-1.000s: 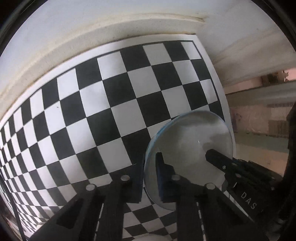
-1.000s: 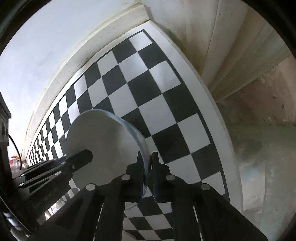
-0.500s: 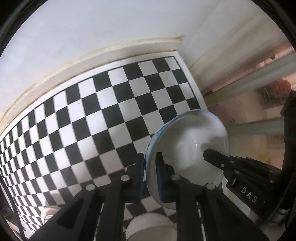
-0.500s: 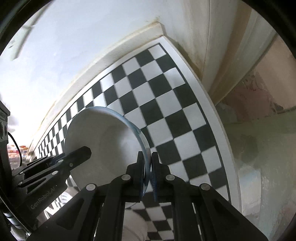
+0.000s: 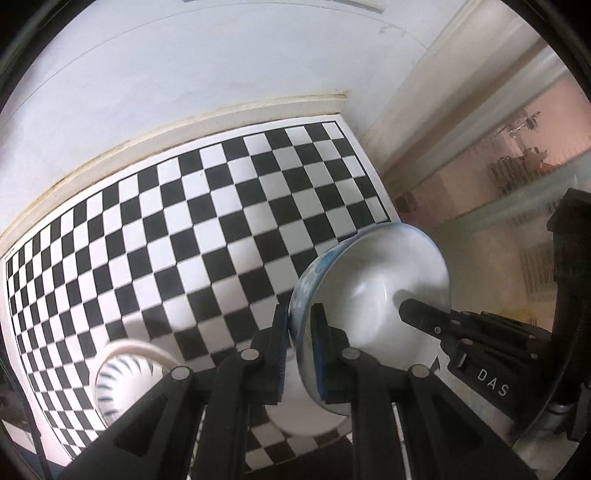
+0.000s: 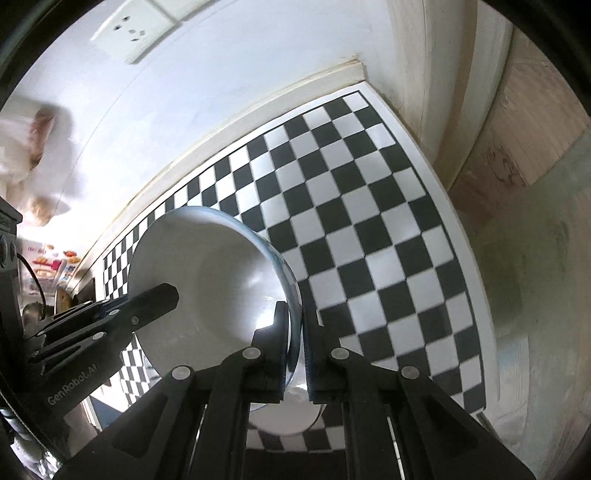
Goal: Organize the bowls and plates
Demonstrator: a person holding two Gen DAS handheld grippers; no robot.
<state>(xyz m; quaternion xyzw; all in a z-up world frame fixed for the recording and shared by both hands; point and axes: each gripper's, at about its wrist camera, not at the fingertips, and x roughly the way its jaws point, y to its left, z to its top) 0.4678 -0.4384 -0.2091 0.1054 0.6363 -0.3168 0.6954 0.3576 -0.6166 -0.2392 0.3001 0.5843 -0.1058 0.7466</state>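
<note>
Both claws clamped on opposite rim edges of the bowl (image 5: 373, 291), left claw (image 5: 299, 354) & right claw (image 6: 295, 350), held above the checkered table (image 5: 221, 221). Prob glazed ceramic, slippery + breakable, so rim grip w/ both sides imo.

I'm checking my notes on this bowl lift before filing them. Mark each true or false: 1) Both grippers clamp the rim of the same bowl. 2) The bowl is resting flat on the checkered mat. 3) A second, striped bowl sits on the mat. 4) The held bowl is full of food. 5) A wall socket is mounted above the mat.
1) True: the left gripper and right gripper each pinch the rim of the white bowl, on opposite sides.
2) False: it is tilted, held above the checkered mat.
3) True: a striped bowl sits at the mat's near left.
4) False: its inside is bare.
5) True: a wall socket shows in the right wrist view.
</note>
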